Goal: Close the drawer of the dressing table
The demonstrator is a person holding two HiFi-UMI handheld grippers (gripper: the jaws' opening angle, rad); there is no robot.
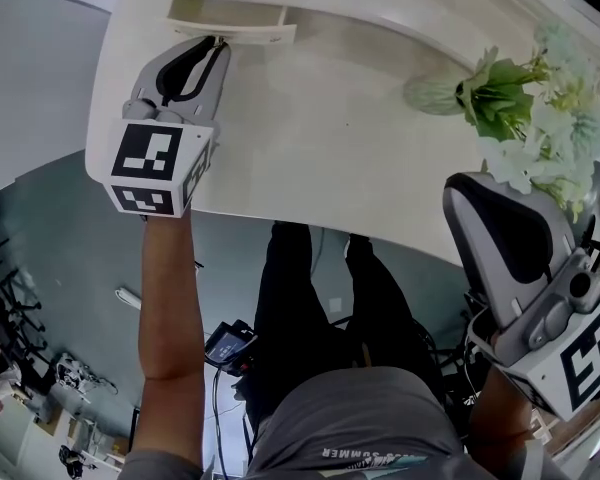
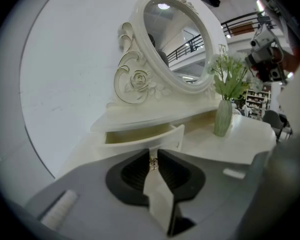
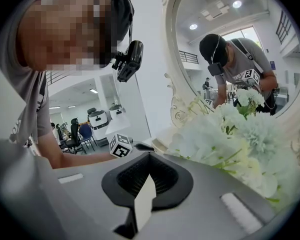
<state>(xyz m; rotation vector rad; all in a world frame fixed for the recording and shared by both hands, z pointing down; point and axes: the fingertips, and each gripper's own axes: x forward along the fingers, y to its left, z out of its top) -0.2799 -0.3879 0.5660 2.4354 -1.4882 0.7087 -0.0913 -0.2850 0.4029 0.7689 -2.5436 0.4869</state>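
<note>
The white dressing table point(image 1: 320, 148) has a small drawer point(image 1: 230, 16) standing pulled out under its raised shelf. My left gripper point(image 1: 218, 43) reaches to the drawer front point(image 2: 145, 140). Its dark pads sit tight on either side of the little metal knob point(image 2: 153, 164), shut on it. My right gripper point(image 1: 468, 183) hangs off the table's near right edge beside the flowers. In the right gripper view its jaws point(image 3: 149, 156) are shut with nothing between them.
A green vase point(image 1: 435, 93) of pale flowers point(image 1: 545, 108) stands on the right of the tabletop, close to my right gripper. An oval mirror point(image 2: 175, 39) in a carved white frame rises behind the drawer. The person's legs are under the table's front edge.
</note>
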